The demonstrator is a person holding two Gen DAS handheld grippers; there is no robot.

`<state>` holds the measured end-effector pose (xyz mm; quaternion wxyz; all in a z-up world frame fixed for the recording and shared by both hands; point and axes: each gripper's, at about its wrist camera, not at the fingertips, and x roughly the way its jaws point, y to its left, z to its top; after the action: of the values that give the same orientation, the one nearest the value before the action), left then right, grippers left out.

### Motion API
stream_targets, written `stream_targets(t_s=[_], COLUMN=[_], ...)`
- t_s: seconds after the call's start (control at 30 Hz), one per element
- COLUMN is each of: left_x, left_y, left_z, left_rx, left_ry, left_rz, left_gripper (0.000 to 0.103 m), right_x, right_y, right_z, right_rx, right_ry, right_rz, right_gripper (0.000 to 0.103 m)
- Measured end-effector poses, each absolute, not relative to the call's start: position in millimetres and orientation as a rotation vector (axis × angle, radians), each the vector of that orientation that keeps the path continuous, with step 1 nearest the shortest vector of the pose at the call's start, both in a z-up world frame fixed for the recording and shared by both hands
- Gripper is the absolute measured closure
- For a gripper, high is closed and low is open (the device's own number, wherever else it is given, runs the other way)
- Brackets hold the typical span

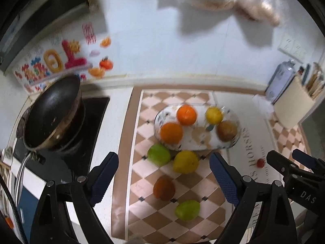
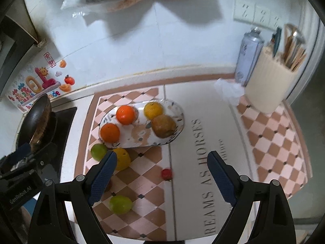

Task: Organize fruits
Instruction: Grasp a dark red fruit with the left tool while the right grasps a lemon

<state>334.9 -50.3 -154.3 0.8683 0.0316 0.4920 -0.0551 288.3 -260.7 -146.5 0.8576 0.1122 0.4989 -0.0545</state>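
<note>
Orange, yellow and brown fruits [image 2: 126,114] fill plate [image 2: 178,122].

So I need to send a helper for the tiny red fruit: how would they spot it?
Find the oval patterned plate on the checkered mat. Nearer the camera, beside the mat's lettering, lies a small red fruit, alone. It is far smaller than the other fruits and the only red one.

white counter [image 2: 203,105] under checkered mat [image 2: 142,183]; oval plate [image 2: 178,118], loose fruits [image 2: 119,204], utensil holder [image 2: 268,89] thereon
</note>
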Motion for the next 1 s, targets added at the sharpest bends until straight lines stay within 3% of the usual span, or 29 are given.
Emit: stream_targets(t_s=[0.07,0.5,0.57,0.63,0.7,1.0], left_x=[341.3,366.9,366.7,367.6,369.2,368.5], left_y=[-41.3,21.9,22.8,21.2,13.9,-49.4], left_z=[-168.9,-265.3,-275.3,-284.3,-292.7,-339.6], left_rx=[0.061,0.031,-0.002,-0.034,-0.056,0.031], left_ry=[1.07,1.334,1.369,1.403,1.439,1.574], left_rz=[-0.074,0.169,0.159,0.143,0.107,-0.119], left_gripper=[0.002,0.002,0.002,0.002,0.002,0.003], right_x=[299.7,398.0,407.4,414.0,416.6,379.0], right_y=[-256.8,-186.5,-177.0,-169.4,-164.4,-207.5], right_z=[-164.4,-325.0,-342.3,-357.1,-361.5,-351.7], right_rx=[0.262,0.4,0.422,0.441,0.396,0.351], right_ry=[1.092,1.416,1.453,1.486,1.49,1.515], right_rz=[-0.07,0.164,0.181,0.192,0.19,0.148], right_gripper=[0.011,0.012,0.015,0.026,0.036,0.036])
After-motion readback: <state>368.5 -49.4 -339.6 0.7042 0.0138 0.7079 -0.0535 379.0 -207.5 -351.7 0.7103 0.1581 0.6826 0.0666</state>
